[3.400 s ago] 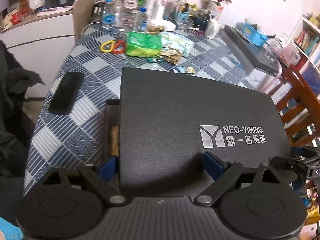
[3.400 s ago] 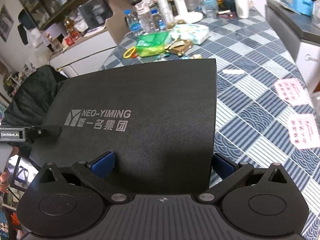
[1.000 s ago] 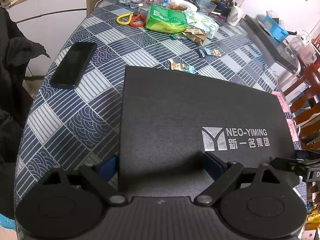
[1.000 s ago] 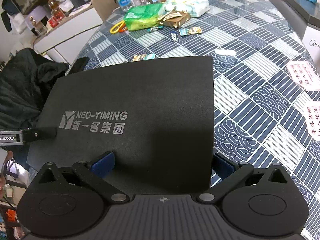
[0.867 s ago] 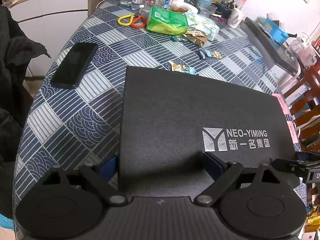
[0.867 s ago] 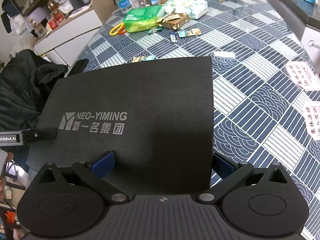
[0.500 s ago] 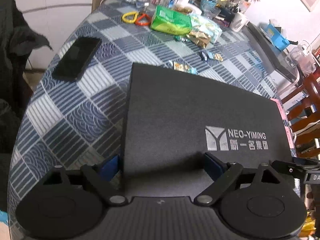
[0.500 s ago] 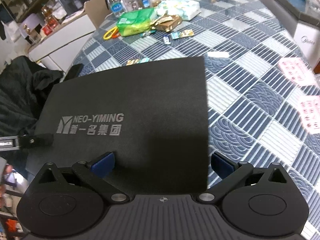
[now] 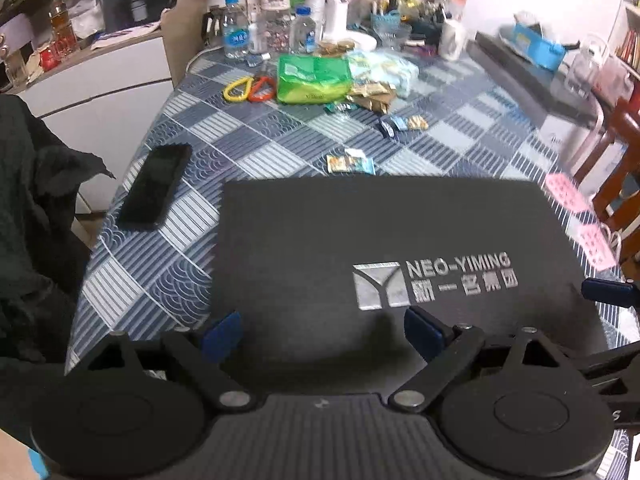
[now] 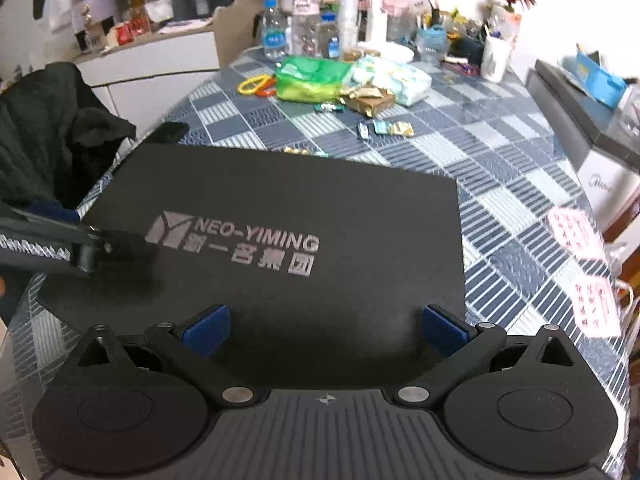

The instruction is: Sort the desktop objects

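Note:
A large flat black box lid (image 9: pixel 384 248) printed NEO-YIMING fills the near part of both views (image 10: pixel 280 240). My left gripper (image 9: pixel 320 334) grips its near left edge; the blue pads (image 9: pixel 222 332) sit wide apart against it. My right gripper (image 10: pixel 324 330) grips the near right edge the same way. Each gripper's fingers show at the side of the other's view. The lid hangs over the blue checked tablecloth (image 9: pixel 280 148). What lies under the lid is hidden.
A black phone (image 9: pixel 156 186) lies left of the lid. Beyond it are snack packets (image 9: pixel 350 162), small sweets (image 9: pixel 404 124), a green bag (image 9: pixel 312 80), yellow and orange scissors (image 9: pixel 250 88), bottles (image 9: pixel 236 32) and cups. Pink notes (image 10: pixel 572 226) lie right. A dark jacket (image 10: pixel 44 132) hangs left.
Both grippers have carried the lid back towards the near table edge and tilted up, so more of the far table and room shows. The box base seen under it earlier is out of sight.

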Available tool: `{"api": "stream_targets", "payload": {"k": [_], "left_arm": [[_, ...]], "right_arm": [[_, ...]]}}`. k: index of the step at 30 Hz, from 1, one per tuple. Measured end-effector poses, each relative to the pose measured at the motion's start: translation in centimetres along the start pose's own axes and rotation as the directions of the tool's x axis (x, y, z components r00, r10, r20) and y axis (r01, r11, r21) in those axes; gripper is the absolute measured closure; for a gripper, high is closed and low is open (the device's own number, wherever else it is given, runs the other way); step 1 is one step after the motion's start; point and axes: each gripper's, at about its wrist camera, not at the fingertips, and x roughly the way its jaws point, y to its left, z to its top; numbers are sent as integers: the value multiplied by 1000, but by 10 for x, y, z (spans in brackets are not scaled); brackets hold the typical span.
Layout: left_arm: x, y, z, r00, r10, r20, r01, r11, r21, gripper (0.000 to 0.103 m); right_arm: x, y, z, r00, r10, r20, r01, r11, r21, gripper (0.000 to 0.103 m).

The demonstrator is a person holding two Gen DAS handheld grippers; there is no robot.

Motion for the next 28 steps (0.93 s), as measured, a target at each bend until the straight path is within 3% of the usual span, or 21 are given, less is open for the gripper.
{"api": "stream_targets", "payload": {"k": [7, 28], "left_arm": [[4, -17, -8, 997, 75, 8, -75, 997, 26, 0], [5, -18, -4, 995, 95, -23, -96, 995, -9, 0]], "right_arm": [[3, 8, -9, 999, -28, 25, 28, 1000, 0, 0], [4, 6, -10, 999, -37, 37, 36, 999, 14, 0]]}}
